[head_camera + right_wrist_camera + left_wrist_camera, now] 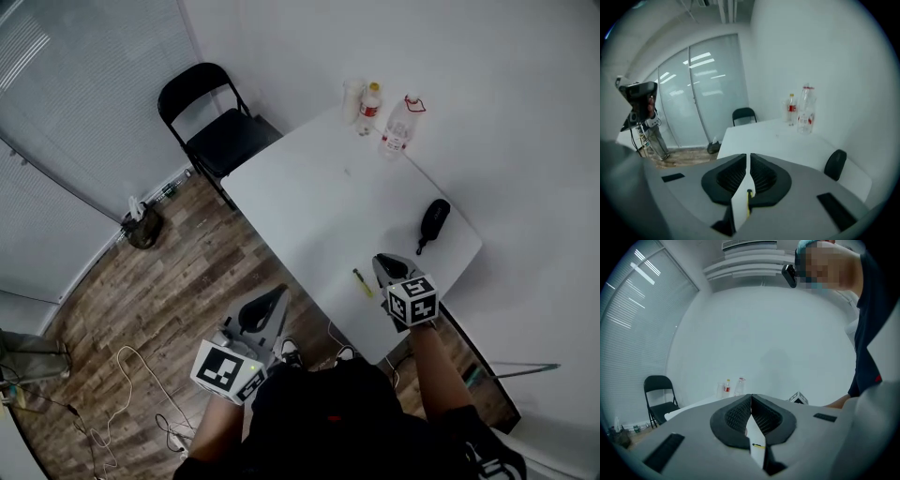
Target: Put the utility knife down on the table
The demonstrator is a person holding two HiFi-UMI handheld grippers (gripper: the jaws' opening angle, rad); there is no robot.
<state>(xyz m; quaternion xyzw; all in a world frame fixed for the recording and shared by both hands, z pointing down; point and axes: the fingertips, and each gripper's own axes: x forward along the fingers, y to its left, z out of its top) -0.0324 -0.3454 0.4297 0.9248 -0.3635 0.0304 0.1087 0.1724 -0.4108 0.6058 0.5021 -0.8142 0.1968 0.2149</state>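
The yellow utility knife (362, 282) lies flat on the white table (319, 197) near its front edge. My right gripper (384, 266) hovers just right of it and above it. Its jaws (746, 157) stand a narrow gap apart with nothing between them, and the knife (749, 201) shows through that gap on the table below. My left gripper (272, 302) hangs over the wooden floor, left of the table's front corner. Its tips (751, 397) touch and hold nothing. The knife (758, 445) is a small yellow sliver in that view.
A black oval object (433, 221) lies near the table's right edge. Two plastic bottles (397, 126) and a clear cup (352, 97) stand at the far end by the wall. A black folding chair (214, 122) stands beyond the table. Cables (127, 394) trail across the floor.
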